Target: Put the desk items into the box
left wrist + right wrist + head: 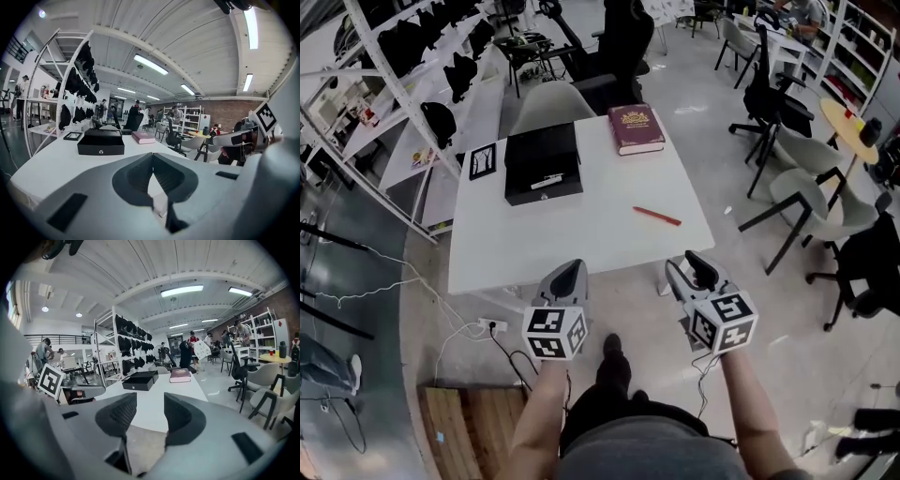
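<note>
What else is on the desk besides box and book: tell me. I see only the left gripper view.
Observer: A red pen lies right of the box.
Operator: Place it for me.
Observer: Nearer us than the book, touching nothing.
Operator: Report the right tool.
Observer: Open, nothing between its jaws.
</note>
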The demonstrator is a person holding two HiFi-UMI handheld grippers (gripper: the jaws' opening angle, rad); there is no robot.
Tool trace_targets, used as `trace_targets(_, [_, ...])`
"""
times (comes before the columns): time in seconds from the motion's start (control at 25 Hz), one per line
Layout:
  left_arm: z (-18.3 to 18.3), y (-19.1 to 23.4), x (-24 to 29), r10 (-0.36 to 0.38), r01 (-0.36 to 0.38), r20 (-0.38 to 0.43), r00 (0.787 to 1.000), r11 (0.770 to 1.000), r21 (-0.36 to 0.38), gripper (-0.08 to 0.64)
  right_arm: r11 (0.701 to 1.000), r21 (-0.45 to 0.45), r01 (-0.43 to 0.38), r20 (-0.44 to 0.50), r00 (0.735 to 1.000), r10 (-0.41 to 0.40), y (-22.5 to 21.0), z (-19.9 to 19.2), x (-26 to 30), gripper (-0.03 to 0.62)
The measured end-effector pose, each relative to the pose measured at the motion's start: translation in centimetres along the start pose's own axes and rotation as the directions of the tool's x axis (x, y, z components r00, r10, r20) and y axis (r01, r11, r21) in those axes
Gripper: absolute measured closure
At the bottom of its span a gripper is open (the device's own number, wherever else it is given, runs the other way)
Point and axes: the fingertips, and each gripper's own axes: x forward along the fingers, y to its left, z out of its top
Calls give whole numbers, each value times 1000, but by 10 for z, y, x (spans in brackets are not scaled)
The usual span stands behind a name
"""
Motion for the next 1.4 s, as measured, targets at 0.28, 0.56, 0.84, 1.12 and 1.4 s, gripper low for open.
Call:
trace_targets(0.28, [10, 36, 41, -16, 16, -23, 1000, 1000, 1, 554, 1000, 5, 16, -34, 999, -16, -16, 11, 47, 399])
trace_targets(0.56, [15, 67, 73, -38, 37, -36, 999, 999, -14, 554, 999, -4, 52, -70, 996, -52, -32, 17, 82, 399])
trace_targets(0.84, [21, 89, 91, -63, 62, -33, 997, 997, -41, 554, 995, -55, 85, -108, 990, -91, -44, 19, 102, 399])
trace_targets(1.12, [21, 93, 102, -79, 77, -34, 996, 996, -41, 554, 989, -124, 79, -157, 983, -98, -52, 15, 121, 402])
trace_targets(1.4, [22, 97, 113, -66, 65, -43, 997, 997, -31, 554, 980, -198, 30, -225, 971, -76, -63, 5, 138, 403])
